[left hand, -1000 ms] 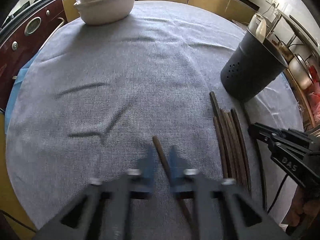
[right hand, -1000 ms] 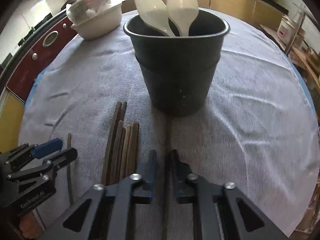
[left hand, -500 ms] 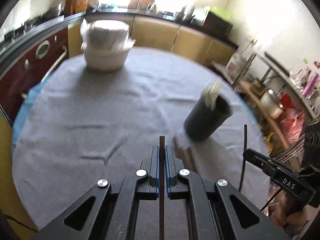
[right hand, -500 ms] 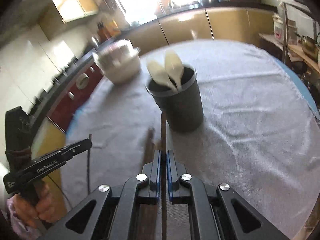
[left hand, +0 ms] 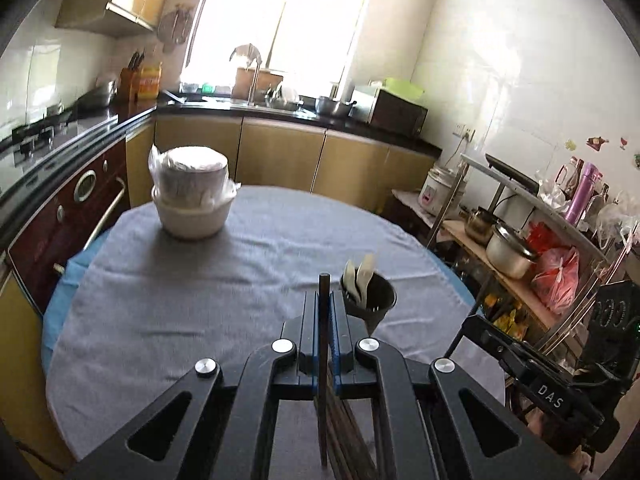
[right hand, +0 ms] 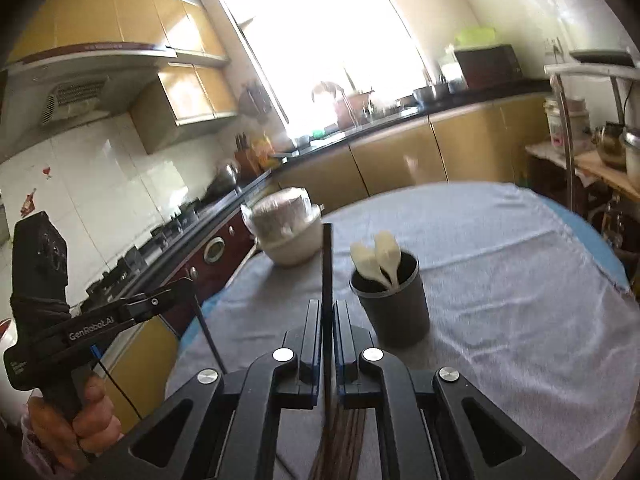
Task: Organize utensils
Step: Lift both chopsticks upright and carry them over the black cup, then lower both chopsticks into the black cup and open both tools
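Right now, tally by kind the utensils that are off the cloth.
Dark chopsticks: 2, one each in the jaws of the left gripper and the right gripper
White spoons in the black holder: 2
Total: 4

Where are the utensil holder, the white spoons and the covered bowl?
holder (right hand: 394,312), right wrist view, front wall.
spoons (right hand: 387,254), right wrist view, right spoon's bowl.
covered bowl (left hand: 192,218), left wrist view, lower side wall.

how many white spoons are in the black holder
2. Both white spoons stand side by side, bowls up, in the black holder on the grey cloth; the left view shows the same pair. More could sit hidden inside.
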Demonstrator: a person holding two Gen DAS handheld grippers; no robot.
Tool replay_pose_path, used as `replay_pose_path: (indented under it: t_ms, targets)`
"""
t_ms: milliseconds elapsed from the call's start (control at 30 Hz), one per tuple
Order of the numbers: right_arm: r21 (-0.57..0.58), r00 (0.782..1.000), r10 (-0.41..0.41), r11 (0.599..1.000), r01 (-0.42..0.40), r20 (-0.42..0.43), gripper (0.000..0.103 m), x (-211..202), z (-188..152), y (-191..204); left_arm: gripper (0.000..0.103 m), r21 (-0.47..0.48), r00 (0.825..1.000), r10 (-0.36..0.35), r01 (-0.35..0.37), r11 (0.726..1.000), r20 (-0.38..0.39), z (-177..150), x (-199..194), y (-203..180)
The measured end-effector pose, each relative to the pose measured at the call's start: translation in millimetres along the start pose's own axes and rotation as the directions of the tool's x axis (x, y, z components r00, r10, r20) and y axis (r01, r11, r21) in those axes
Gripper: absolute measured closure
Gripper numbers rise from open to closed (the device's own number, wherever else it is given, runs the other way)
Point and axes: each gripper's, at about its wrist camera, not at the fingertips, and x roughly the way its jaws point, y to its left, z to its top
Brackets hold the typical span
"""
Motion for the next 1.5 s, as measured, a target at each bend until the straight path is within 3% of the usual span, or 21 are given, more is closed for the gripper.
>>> replay_pose_path:
  t_ms: [300,567,800,1067,1200,1500]
  targets:
    - [-0.034,0.996,-0.011,0.999,0.014,0.089,0.097,-2,30,15,0.098,0.021,0.999,0.013,-0.014,1.000,0.042,34,8,-7]
    - [-0.063,0.990,-0.026,0.997,0.035,0.136,0.097,0,67,20,0.098,0.098,0.995,0.006,-0.015,0.995,0.096,80,5,-31]
    - [-0.053,0.987,-0.051,0.997,0.060,0.151,0.097,6,107,16,0.098,0.148,0.991,-0.014,-0.006,0.989,0.131,116,1,-50]
    - [-0.076,0.974,-0.099,0.990,0.116,0.201,0.097,21,149,18,0.098,0.132,0.985,-0.063,0.042,0.990,0.159,144,12,-64]
    - [-0.097,0.973,-0.139,0.983,0.159,0.185,0.097,40,153,16,0.098,0.127,0.989,-0.062,0.045,0.991,0.133,143,35,-65]
    - [-0.081,0.979,-0.181,0.979,0.188,0.092,0.097,66,126,-12,0.098,0.091,0.999,-0.031,0.032,0.995,-0.010,113,97,-53]
